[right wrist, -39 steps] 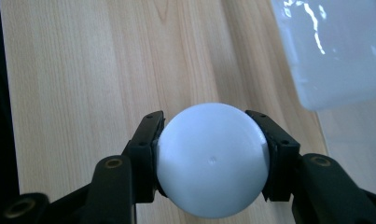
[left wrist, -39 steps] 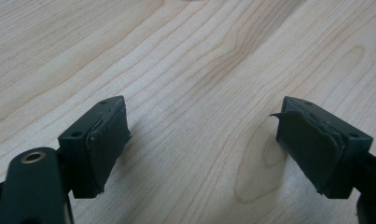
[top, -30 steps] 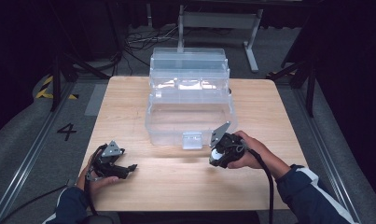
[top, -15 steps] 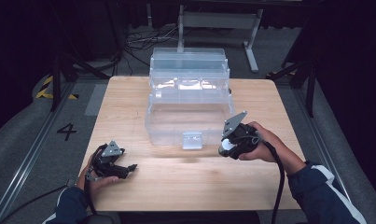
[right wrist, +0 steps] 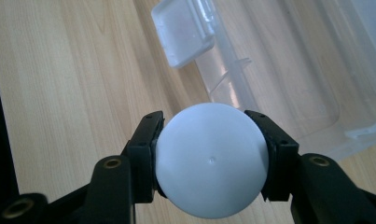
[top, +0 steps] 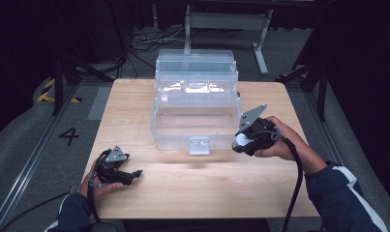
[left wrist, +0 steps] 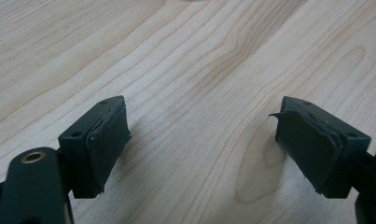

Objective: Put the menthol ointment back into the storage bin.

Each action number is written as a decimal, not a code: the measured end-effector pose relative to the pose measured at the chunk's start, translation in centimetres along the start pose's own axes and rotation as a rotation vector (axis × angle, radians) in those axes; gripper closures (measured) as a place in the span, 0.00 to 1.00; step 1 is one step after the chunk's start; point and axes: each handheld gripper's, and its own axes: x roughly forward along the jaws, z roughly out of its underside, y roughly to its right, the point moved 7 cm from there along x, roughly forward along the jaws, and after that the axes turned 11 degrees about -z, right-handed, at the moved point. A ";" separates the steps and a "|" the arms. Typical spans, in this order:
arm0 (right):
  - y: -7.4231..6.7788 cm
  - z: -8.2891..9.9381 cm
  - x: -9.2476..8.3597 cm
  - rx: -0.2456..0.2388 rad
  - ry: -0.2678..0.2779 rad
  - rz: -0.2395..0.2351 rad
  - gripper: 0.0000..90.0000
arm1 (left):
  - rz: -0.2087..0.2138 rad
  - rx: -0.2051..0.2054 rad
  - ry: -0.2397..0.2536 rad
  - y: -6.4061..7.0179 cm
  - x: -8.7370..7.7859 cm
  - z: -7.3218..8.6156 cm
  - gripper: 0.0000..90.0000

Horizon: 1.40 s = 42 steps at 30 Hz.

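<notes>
A clear plastic box (top: pixel 196 108) with its lid raised stands in the middle of the wooden table (top: pixel 183 188); a clear latch (top: pixel 199 145) hangs on its front wall. My right gripper (top: pixel 240 141) is shut on a white ball (right wrist: pixel 211 160) and hovers just right of the box's front right corner, jaws pointing left. In the right gripper view the box (right wrist: pixel 288 70) and latch (right wrist: pixel 183 30) lie just beyond the ball. My left gripper (top: pixel 134 174) rests low at the table's front left, open, with bare wood between its pads (left wrist: pixel 99 144).
Dark floor surrounds the table. Cables lie on the floor behind it, beside a metal stand (top: pixel 226 19). A "4" mark (top: pixel 69 136) and yellow-black tape (top: pixel 50 89) are on the floor at left. My right gripper's black cable (top: pixel 295 193) trails toward the front edge.
My right gripper, holding the white ball, has moved right and slightly away from me, from the box's front wall to beside its right corner. The left gripper has stayed put.
</notes>
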 end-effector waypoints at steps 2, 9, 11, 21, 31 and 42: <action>0.4 -0.1 -0.4 0.002 -0.002 0.010 0.56 | 0.000 -0.001 0.000 0.0 0.0 0.0 0.19; 1.7 -0.4 -1.1 0.022 0.003 0.026 0.56 | 0.001 -0.002 0.000 0.0 0.0 0.0 0.20; 2.3 -0.4 -1.2 0.029 0.008 0.031 0.56 | 0.001 -0.001 0.000 0.0 0.0 0.0 0.20; 5.1 -0.8 -1.2 0.066 0.011 0.053 0.56 | 0.001 -0.001 0.000 0.0 0.0 0.0 0.20; 6.7 -1.2 -0.9 0.079 -0.003 0.052 0.56 | 0.001 -0.001 0.000 0.0 0.0 0.0 0.20; 9.0 -1.7 0.4 0.084 -0.031 0.052 0.56 | 0.001 -0.001 0.000 0.0 0.0 0.0 0.20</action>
